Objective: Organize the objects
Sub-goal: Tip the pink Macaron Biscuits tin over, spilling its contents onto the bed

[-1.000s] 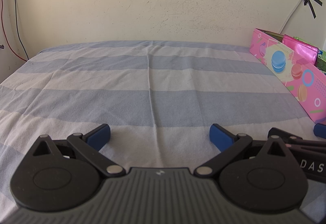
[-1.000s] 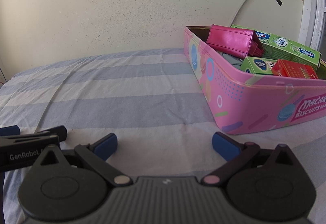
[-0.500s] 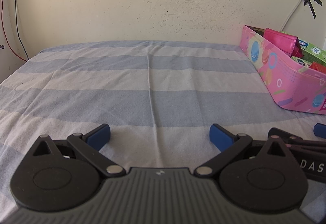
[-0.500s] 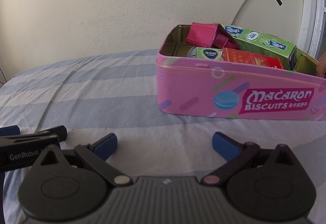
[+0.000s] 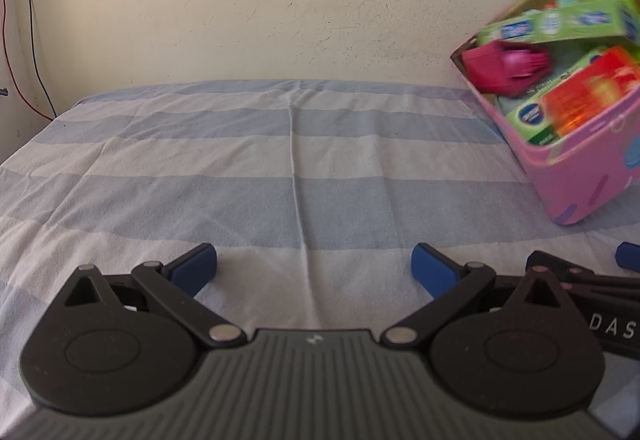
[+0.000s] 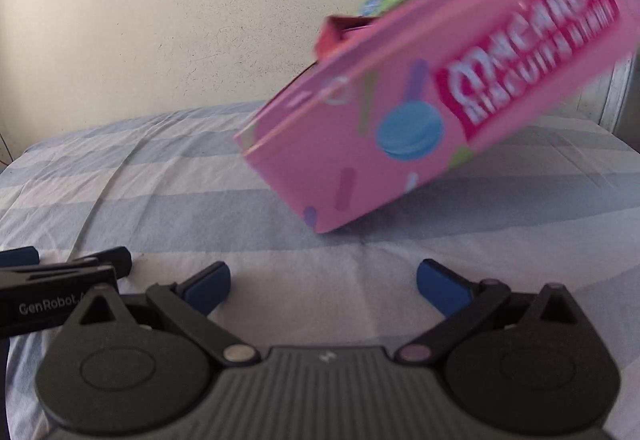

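Observation:
A pink Macaron Biscuits tin (image 6: 404, 128) is tilted steeply with its lower corner near the striped bedsheet; it is motion-blurred. In the left wrist view the tin (image 5: 580, 176) shows its open top with a green box (image 5: 560, 22), a magenta wallet (image 5: 500, 68) and a red-orange box (image 5: 588, 96) inside. My left gripper (image 5: 314, 266) is open and empty, low over the sheet, left of the tin. My right gripper (image 6: 324, 284) is open and empty, in front of the tin.
A blue and white striped sheet (image 5: 280, 160) covers the surface up to a cream wall (image 5: 260, 0). Red and black wires (image 5: 24, 40) hang at the far left. The left gripper's body (image 6: 60, 280) lies at the right view's left edge.
The tin has turned, lifted and tipped over the last second, now leaning with its open top toward the left. Both grippers stayed still and open.

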`<state>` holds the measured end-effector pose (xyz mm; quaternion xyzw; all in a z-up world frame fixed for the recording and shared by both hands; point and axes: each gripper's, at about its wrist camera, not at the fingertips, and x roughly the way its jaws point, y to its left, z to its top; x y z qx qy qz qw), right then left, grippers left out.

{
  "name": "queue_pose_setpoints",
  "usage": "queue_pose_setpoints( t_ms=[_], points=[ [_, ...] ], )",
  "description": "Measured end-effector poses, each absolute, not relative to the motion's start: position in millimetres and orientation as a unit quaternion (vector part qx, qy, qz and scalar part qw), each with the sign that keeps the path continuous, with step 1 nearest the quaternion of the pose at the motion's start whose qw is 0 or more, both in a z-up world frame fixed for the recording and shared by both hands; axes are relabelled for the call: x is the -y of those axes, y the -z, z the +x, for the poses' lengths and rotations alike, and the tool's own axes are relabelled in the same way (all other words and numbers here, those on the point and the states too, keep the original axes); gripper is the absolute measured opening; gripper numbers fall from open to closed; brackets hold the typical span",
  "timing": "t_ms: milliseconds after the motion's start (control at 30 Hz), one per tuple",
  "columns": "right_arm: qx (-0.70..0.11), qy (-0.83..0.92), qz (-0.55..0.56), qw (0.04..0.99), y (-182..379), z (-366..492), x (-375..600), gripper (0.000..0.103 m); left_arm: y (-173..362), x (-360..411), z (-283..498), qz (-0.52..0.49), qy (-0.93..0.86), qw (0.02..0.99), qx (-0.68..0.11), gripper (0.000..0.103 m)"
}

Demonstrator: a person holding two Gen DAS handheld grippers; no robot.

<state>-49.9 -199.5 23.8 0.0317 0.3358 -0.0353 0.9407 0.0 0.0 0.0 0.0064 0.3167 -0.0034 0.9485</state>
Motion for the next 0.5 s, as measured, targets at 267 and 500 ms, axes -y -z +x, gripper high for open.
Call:
queue_pose_setpoints(
  t_ms=[267, 500],
  points=[
    [-0.336, 0.035, 0.032, 0.941, -23.7, -49.9, 199.5, 0.103, -0.9, 0.3, -0.4, 0.006, 0.003, 0.949, -0.317, 0.103],
    [-0.338, 0.029, 0.017, 0.941, -22.6, -53.0, 196.4, 0.103, -0.9, 0.7, -1.3, 0.006, 0.003, 0.949, -0.316, 0.103]
  ],
)
